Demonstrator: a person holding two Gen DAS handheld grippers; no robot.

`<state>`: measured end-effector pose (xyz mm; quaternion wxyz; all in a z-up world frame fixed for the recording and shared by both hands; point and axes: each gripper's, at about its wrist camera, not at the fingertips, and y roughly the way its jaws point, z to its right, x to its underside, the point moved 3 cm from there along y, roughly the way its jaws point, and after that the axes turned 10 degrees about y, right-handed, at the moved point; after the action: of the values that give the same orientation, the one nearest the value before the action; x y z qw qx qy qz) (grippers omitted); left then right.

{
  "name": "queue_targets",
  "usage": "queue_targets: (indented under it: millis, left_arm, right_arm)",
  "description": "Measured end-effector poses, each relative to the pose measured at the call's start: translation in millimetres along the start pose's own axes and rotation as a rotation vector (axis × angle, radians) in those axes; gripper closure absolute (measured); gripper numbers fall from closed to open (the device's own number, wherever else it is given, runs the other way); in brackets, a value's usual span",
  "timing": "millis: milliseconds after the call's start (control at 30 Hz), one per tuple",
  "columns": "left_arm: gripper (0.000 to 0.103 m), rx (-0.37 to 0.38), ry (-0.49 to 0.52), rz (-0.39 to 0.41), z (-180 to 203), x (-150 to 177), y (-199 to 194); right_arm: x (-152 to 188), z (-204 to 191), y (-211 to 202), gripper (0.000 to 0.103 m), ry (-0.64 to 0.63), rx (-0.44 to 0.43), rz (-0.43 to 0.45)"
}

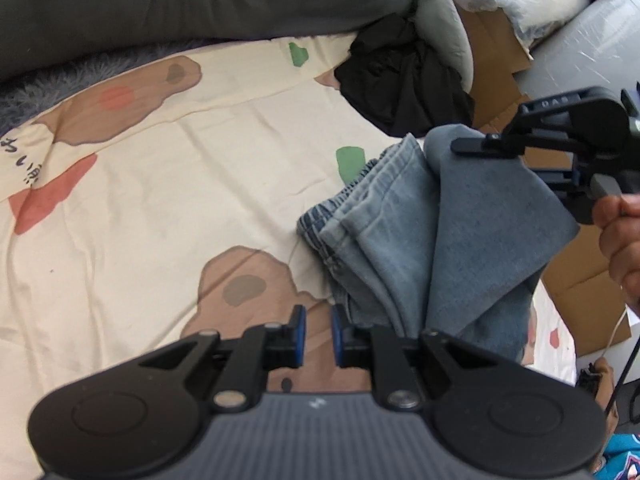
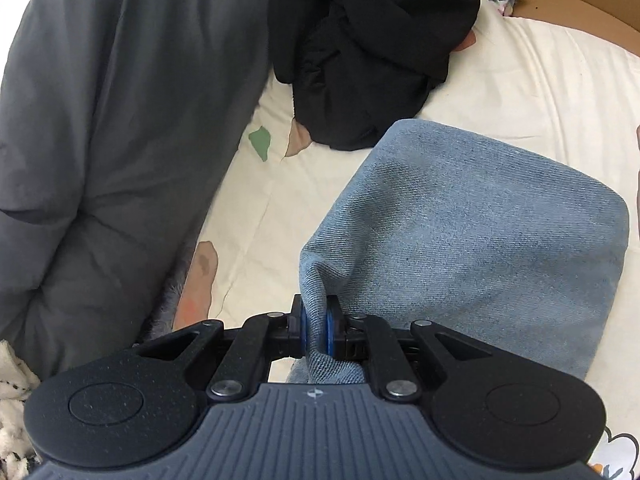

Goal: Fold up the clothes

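My right gripper [image 2: 316, 330] is pinching a fold of the jeans [image 1: 404, 240], lifted over the cartoon bedsheet [image 1: 160, 184]. Left gripper [image 1: 319, 334] is slightly parted, empty, just beside the jeans. Denim looks heavy and floppy; I'd grab the waistband.

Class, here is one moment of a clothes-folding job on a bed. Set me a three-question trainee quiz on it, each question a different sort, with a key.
1. True or false: the right gripper is shut on the jeans.
2. Multiple choice: the left gripper is A) clamped on denim, B) open and holding nothing, C) holding the black garment.
3. Fill in: the jeans lie on a printed ____.

Key: 1 true; 2 B; 3 bedsheet.
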<state>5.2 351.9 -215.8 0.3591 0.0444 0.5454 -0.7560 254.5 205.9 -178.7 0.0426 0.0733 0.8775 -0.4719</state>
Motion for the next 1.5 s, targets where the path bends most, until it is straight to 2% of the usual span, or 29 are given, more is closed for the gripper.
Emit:
queue_targets:
  millis: [100,167,233,300,400,500,600,700,767,833,900,1033,1200,1233,1267,1367,1500]
  left_arm:
    - [0.090,0.005,-0.003,0.002,1.4,-1.3,-1.8]
    - [0.090,0.003,-0.004,0.004,1.4,-2.4,-3.3]
    - [0.090,-0.002,-0.003,0.006,1.0,-3.8,-5.4]
    - [0.090,-0.010,-0.002,0.009,-0.8,-6.0,-8.3]
    - [0.090,-0.031,-0.003,0.021,-3.8,-9.8,-15.5]
    - [0.087,-0.037,-0.016,0.075,-7.3,-17.3,-28.0]
    - [0.079,-0.031,-0.022,0.119,-8.3,-27.2,-37.6]
    - [0.067,-0.007,-0.027,0.155,-7.2,-38.1,-43.2]
    - [0.050,0.022,-0.035,0.178,-5.9,-45.0,-44.1]
    - [0.041,0.046,-0.032,0.188,-3.5,-51.3,-40.5]
    - [0.039,0.068,-0.026,0.181,-1.3,-55.7,-31.9]
    - [0.039,0.098,-0.039,0.130,1.4,-57.9,-6.2]
    - [0.041,0.070,-0.002,0.095,7.6,-55.6,11.2]
    - [0.051,0.082,-0.005,0.079,7.8,-53.5,14.1]
    - [0.071,0.087,-0.013,0.055,7.2,-50.5,17.3]
    - [0.083,0.093,-0.018,0.015,4.3,-42.8,15.2]
    - [0.085,0.091,0.008,-0.027,0.5,-32.2,4.1]
  right_arm:
    - [0.5,1.2,5.9,0.094,0.014,0.006,-0.001]
    - [4.2,0.9,16.3,0.088,0.023,0.010,-0.030]
    - [7.5,0.5,26.1,0.072,0.047,0.007,-0.065]
    - [7.9,-1.8,26.8,0.065,0.088,-0.014,-0.081]
    - [4.7,-10.3,19.1,0.065,0.083,-0.022,-0.072]
    - [2.0,-11.6,8.5,0.063,0.075,-0.051,-0.072]
    - [3.0,-1.1,-5.2,0.056,0.074,-0.082,-0.061]
    - [7.4,18.0,-19.6,0.056,0.085,-0.110,-0.045]
    - [11.9,35.5,-28.5,0.056,0.095,-0.124,-0.034]
    - [17.2,55.4,-37.4,0.056,0.102,-0.116,-0.019]
    - [22.2,77.3,-44.0,0.056,0.124,-0.107,-0.011]
    - [35.6,114.1,-52.4,0.056,0.153,-0.071,0.000]
    - [59.6,151.2,-49.6,0.055,0.183,-0.029,0.020]
    - [66.8,158.1,-49.0,0.055,0.192,-0.015,0.019]
    - [74.8,164.4,-47.2,0.055,0.202,-0.008,0.015]
    - [99.6,180.0,-38.4,0.055,0.241,-0.003,-0.004]
    - [121.4,195.9,-29.8,0.055,0.298,-0.019,-0.006]
